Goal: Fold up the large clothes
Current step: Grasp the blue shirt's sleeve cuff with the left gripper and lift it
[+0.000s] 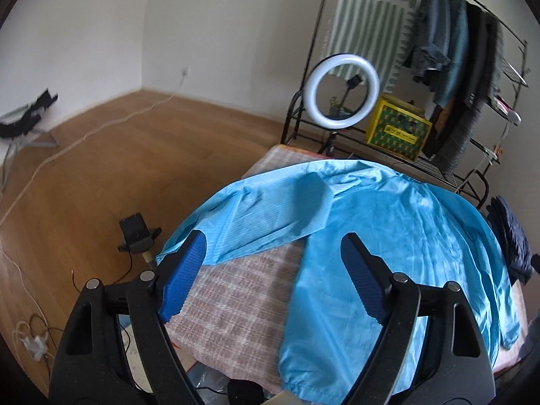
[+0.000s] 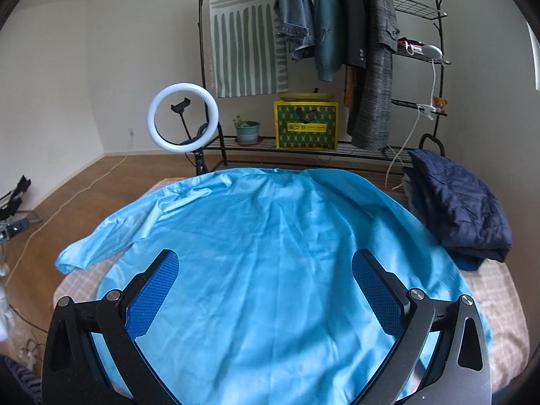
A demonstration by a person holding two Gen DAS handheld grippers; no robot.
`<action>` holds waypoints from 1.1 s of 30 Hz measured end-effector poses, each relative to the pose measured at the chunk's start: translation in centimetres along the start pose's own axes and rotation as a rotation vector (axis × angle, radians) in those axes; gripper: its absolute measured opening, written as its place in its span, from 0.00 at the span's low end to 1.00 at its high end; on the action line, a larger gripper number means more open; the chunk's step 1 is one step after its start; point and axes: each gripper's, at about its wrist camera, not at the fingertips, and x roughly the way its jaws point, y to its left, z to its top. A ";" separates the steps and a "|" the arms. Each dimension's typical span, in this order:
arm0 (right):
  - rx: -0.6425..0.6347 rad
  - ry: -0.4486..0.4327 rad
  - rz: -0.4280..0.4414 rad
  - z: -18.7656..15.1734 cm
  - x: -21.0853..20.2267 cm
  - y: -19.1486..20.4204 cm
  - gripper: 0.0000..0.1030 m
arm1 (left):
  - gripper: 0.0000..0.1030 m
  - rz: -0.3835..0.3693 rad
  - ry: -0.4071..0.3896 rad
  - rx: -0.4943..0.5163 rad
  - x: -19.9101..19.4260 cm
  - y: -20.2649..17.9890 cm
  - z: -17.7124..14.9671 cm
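Blue garment (image 2: 270, 253) lies spread on the checked desk (image 1: 236, 303); left tongs (image 1: 270, 273) and right tongs (image 2: 266, 290) hover above it, released.

Left gripper (image 1: 273, 260): two black angular arms with triangular cut-outs, round silver pivot pins at the joints, and two fingers (image 1: 184, 276) faced with deep-blue ribbed pads whose inner edges are saw-toothed. Right gripper (image 2: 265, 295): same build, black linkage arms with triangular cut-outs and silver pivot pins; its fingers (image 2: 153, 298) carry blue pads with a fine diamond-grid texture. One arm at the right reads greyer under the light, with small screw heads near its base. A dark striped sleeve (image 2: 20, 376) shows at the lower left corner.
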 end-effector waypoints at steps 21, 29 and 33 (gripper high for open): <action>-0.054 0.135 0.078 -2.3 6.1 1.4 0.96 | 0.82 -0.038 0.430 -0.495 19.0 15.9 -2.0; -0.028 0.152 0.074 -2.2 5.9 0.7 0.96 | 0.04 0.094 0.472 -0.339 20.0 13.1 -2.8; -0.045 0.142 0.062 -2.2 5.5 0.8 0.96 | 0.02 0.070 0.436 -0.361 19.5 13.4 -2.8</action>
